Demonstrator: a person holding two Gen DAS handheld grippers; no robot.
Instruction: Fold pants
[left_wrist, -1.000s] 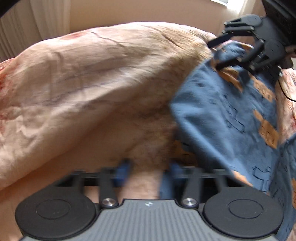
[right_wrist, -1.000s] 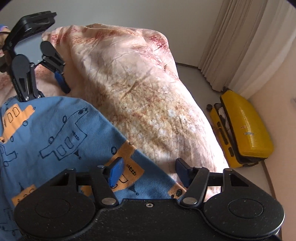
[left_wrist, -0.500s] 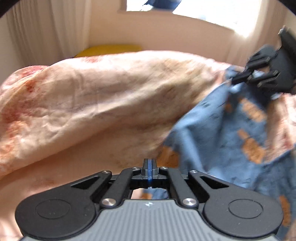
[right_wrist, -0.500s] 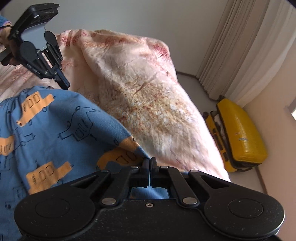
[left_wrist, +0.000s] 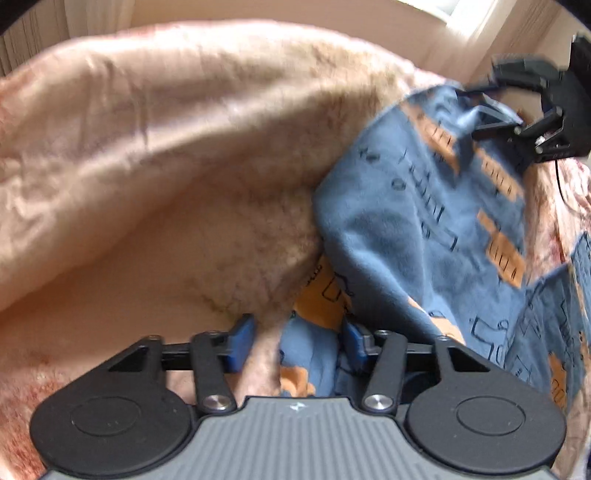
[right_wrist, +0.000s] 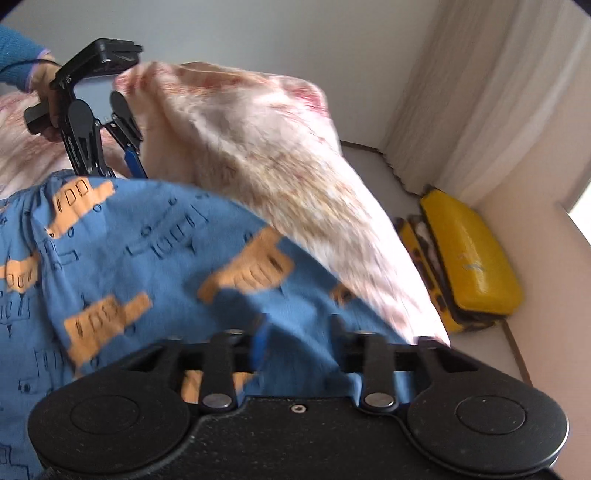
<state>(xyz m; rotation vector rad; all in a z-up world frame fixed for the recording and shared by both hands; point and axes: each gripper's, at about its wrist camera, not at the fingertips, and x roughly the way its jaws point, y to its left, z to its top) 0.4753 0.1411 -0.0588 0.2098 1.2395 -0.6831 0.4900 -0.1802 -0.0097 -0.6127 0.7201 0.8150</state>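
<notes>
The blue pants (left_wrist: 413, 221) with orange vehicle prints lie on a pale pink blanket (left_wrist: 155, 155); they also fill the lower left of the right wrist view (right_wrist: 147, 258). My left gripper (left_wrist: 297, 341) is open, its blue pads either side of a pants edge and a blanket fold. It also shows in the right wrist view (right_wrist: 118, 162), at the pants' far edge. My right gripper (right_wrist: 297, 343) is open over the near pants edge, with cloth between its fingers. It also shows in the left wrist view (left_wrist: 495, 107), at the pants' far corner.
The blanket (right_wrist: 266, 155) covers a bed and rises in a big hump behind the pants. A yellow suitcase (right_wrist: 469, 262) lies on the floor to the right of the bed, below white curtains (right_wrist: 491, 88).
Both grippers were shut on the pants' edge half a second ago and are open now. The pants have dropped back onto the blanket.
</notes>
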